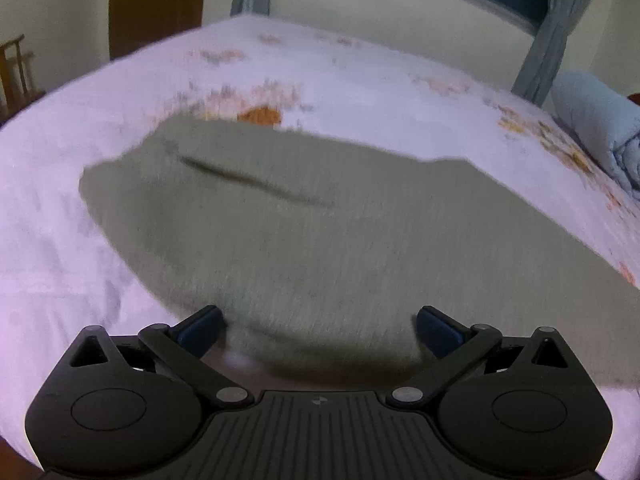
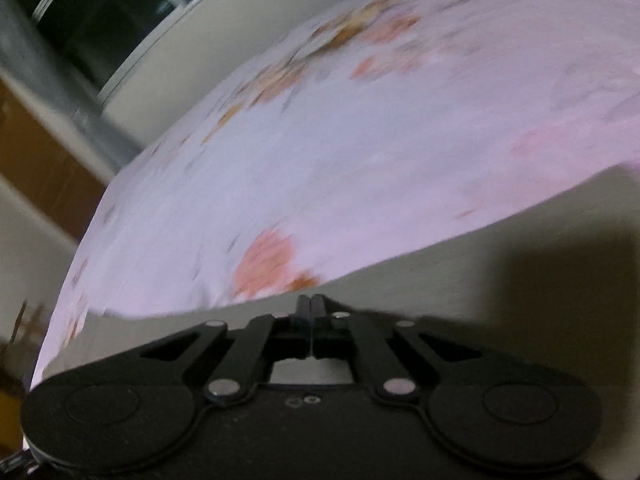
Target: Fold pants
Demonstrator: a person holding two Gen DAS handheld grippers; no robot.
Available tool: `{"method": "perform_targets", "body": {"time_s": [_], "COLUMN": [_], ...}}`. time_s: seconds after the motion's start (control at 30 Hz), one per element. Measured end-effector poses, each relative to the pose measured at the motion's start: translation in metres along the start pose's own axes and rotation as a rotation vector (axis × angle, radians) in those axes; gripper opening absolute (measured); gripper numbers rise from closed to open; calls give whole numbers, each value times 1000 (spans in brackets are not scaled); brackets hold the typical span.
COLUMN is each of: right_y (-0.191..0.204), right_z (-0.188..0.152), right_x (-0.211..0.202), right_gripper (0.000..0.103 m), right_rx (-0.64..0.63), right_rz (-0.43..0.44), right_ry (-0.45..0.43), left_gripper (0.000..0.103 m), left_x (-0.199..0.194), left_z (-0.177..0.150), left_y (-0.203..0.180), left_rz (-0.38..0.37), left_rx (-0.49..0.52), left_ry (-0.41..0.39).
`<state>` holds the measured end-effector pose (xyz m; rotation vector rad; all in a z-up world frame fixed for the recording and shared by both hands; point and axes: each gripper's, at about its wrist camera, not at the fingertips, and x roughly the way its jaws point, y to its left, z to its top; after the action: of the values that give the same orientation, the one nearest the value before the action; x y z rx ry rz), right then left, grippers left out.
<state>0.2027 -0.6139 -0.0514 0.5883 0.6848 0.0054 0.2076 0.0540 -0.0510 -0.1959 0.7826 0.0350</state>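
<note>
Grey-green pants (image 1: 304,216) lie spread on the bed, with a dark pocket slit on the upper left. My left gripper (image 1: 320,328) is open, its blue-padded fingers wide apart just above the pants' near edge. In the right wrist view my right gripper (image 2: 311,304) is shut, its tips pressed together at the edge of the same grey-green cloth (image 2: 500,280). The view is blurred and I cannot tell whether cloth is pinched between them.
The bed has a pale lilac sheet with orange flower prints (image 1: 360,80), also in the right wrist view (image 2: 360,140). A rolled light-blue quilt (image 1: 596,120) lies at the far right. A window with grey curtains (image 1: 548,40) and a brown door (image 1: 156,4) stand behind.
</note>
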Motion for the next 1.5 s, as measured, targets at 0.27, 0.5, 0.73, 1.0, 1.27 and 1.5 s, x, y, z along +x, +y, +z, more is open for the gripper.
{"method": "perform_targets", "body": {"time_s": [0.27,0.5,0.73,1.0,1.27,1.5], "right_y": [0,28,23,-72,-130,-144], "right_z": [-23,-44,-90,-82,-105,-125], "right_x": [-14,-48,-43,-140,-123,-139], "right_gripper": [47,61,59,51,47,40], "right_rx": [-317,-319,-339,180,570,717], "right_rz": [-322,-254,-239,-198,4,54], "right_ry": [-31,-138,-26,-255,-317,-359], "left_gripper": [103,103,103,103,103,103], "left_x": [17,12,14,-7,-13,-5], "left_z": [19,18,-4,-11,-13,-14], "left_y": [-20,-33,-44,-26,-39,-26], "left_rz": [121,86,100,48,-2,20], "left_rx": [83,55,208,78,90,53], "left_ry": [-18,-33,30,-3,-26,-13]}}
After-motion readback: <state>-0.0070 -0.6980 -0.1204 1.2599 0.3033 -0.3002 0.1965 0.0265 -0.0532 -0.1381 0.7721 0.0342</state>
